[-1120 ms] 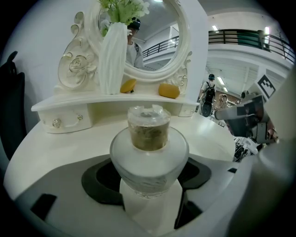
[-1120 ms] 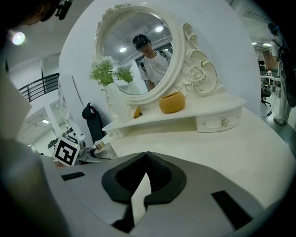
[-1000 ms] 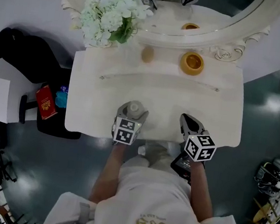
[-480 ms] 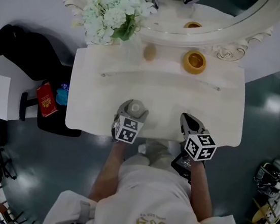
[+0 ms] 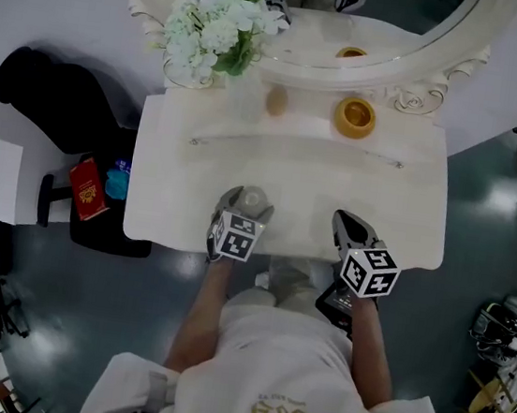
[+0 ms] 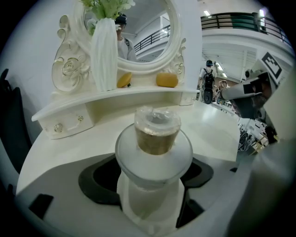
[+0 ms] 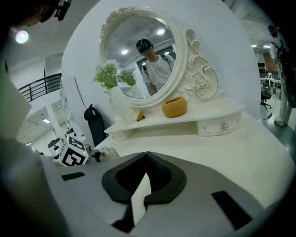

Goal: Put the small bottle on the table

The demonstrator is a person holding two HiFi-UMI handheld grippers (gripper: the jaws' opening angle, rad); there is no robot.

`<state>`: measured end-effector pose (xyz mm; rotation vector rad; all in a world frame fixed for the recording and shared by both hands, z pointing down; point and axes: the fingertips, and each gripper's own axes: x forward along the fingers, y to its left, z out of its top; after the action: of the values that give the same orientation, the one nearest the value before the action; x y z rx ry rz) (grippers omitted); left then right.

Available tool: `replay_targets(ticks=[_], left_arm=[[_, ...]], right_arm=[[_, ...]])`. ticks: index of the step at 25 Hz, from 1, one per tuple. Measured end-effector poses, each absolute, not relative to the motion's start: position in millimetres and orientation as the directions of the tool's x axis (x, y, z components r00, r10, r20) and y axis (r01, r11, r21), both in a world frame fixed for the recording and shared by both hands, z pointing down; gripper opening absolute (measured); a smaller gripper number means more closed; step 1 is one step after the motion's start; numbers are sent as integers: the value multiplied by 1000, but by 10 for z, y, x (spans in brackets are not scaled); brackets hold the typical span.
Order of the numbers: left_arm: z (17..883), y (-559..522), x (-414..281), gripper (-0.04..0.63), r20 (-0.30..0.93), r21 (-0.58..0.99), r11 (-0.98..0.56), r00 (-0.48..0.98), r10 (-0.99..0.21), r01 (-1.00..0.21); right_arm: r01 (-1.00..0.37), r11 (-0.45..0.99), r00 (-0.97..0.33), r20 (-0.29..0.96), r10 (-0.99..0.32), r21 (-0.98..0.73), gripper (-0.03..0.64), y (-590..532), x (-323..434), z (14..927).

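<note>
A small clear bottle (image 5: 253, 198) with a brownish neck and a clear cap (image 6: 157, 121) stands upright on the white dressing table (image 5: 337, 183), near its front edge. My left gripper (image 5: 248, 201) has a jaw on each side of the bottle, and the jaws are opening. In the left gripper view the black pads (image 6: 99, 178) flank the bottle's lower body (image 6: 150, 203). My right gripper (image 5: 346, 222) rests at the table's front edge to the right, shut with nothing in it; in the right gripper view its tips (image 7: 147, 162) meet.
On the raised shelf at the back sit a yellow bowl (image 5: 355, 116), a small tan object (image 5: 275, 100) and a white vase of white flowers (image 5: 211, 25) under an oval mirror (image 5: 392, 53). A black seat (image 5: 55, 99) and a red packet (image 5: 84, 189) lie left of the table.
The head view has shifted slightly. The bottle and both grippers stay where they were at the table's front edge.
</note>
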<state>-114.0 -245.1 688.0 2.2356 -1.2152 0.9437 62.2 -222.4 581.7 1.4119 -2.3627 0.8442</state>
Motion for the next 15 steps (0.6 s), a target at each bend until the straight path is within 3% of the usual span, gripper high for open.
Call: replay_targets(ticks=[15], left_arm=[[6611, -2095, -1424, 391, 699, 79, -468, 384, -604, -880]], right_arm=[[-844, 417, -534, 448, -717, -338, 13, -1978, 378, 5604]])
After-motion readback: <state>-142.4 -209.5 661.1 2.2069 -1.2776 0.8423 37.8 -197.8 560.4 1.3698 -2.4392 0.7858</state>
